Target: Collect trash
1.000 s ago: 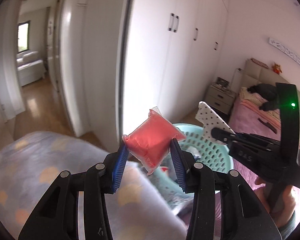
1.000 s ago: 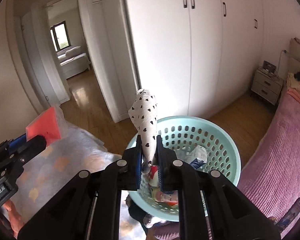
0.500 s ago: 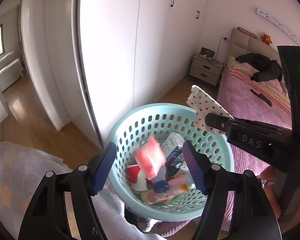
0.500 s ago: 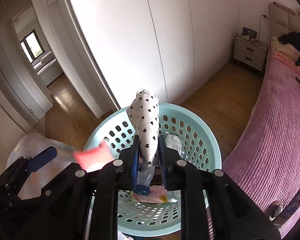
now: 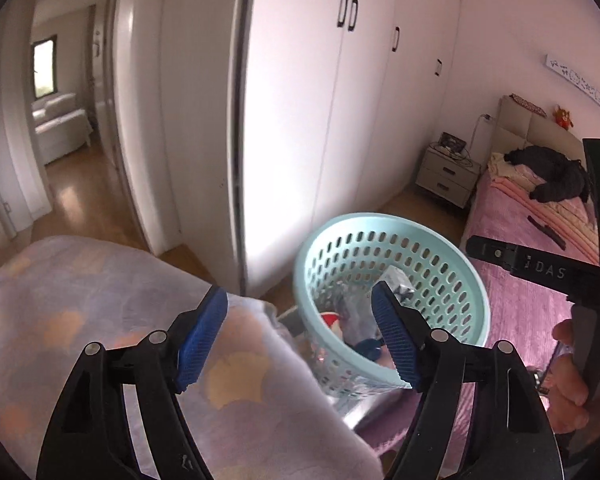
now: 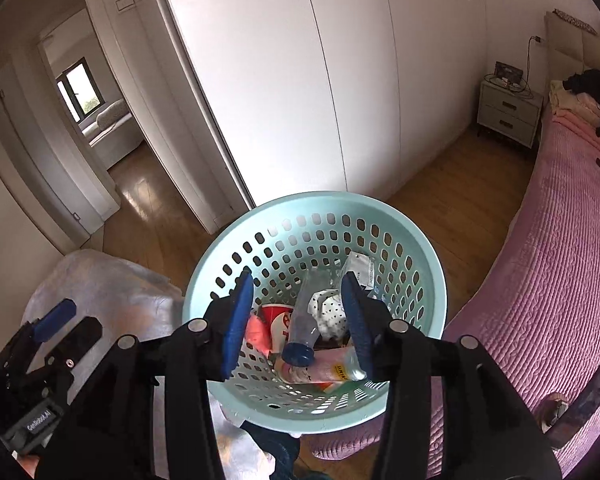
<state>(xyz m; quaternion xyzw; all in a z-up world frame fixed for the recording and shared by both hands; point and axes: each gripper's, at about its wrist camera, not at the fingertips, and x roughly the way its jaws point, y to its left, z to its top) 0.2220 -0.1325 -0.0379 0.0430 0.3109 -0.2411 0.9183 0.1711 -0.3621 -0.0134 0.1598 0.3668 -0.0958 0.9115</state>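
Observation:
A pale green perforated basket (image 6: 312, 200) stands below my right gripper (image 6: 296, 322). That gripper's jaws are opening and nothing sits between the blue pads. In the basket lie the white polka-dot wrapper (image 6: 328, 316), the pink pouch (image 6: 258, 330), a clear bottle with a blue cap (image 6: 304, 332), a red-and-white cup (image 6: 278, 320) and a white carton (image 6: 360, 268). My left gripper (image 5: 298, 340) hangs left of the basket (image 5: 380, 220) over a blanket. Its jaws are opening too, and they are empty. The left gripper (image 6: 56, 320) also shows at the left edge of the right wrist view.
A pale blanket with orange patches (image 5: 100, 300) lies left of the basket. A bed with a pink cover (image 6: 560, 260) runs along the right, with a dark phone (image 6: 596, 392) on its edge. White wardrobe doors (image 6: 300, 80) stand behind, beside a nightstand (image 6: 508, 112) and an open doorway (image 6: 92, 120).
The pink pouch left the left gripper and fell into the basket. The polka-dot wrapper dropped from the right gripper into the basket. Both grippers' jaws spread wider; the left swung back over the blanket.

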